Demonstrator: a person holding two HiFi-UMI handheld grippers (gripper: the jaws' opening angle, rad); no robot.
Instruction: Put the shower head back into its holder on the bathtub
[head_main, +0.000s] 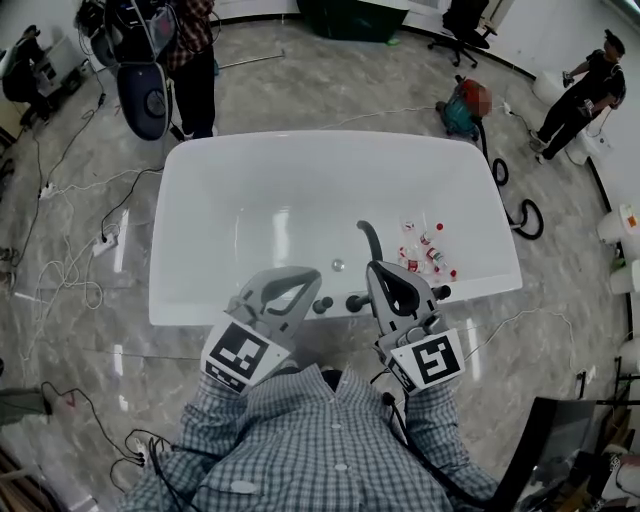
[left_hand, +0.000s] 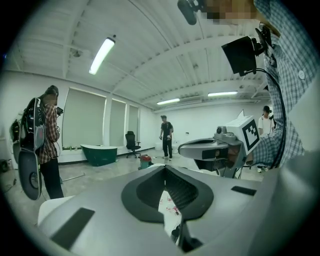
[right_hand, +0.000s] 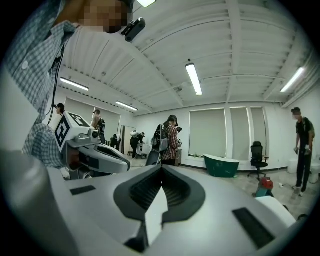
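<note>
The white bathtub (head_main: 200, 240) fills the middle of the head view. On its near rim stand a dark curved spout (head_main: 371, 239) and dark knobs (head_main: 322, 305); I cannot pick out the shower head or its holder for certain. My left gripper (head_main: 308, 280) and right gripper (head_main: 380, 270) hover side by side above that rim, both shut and empty. In the left gripper view the jaws (left_hand: 165, 169) meet and point about level across the room, with the right gripper (left_hand: 215, 148) beside them. The right gripper view shows its jaws (right_hand: 161, 169) pressed together, the left gripper (right_hand: 97, 156) at its left.
Several small red-and-white bottles (head_main: 425, 252) lie in the tub's right end, near a drain (head_main: 338, 265). Cables (head_main: 70, 260) trail over the floor at left. A person in plaid (head_main: 190, 60) stands behind the tub, another person (head_main: 585, 90) at far right, and a red vacuum (head_main: 460, 108) sits between them.
</note>
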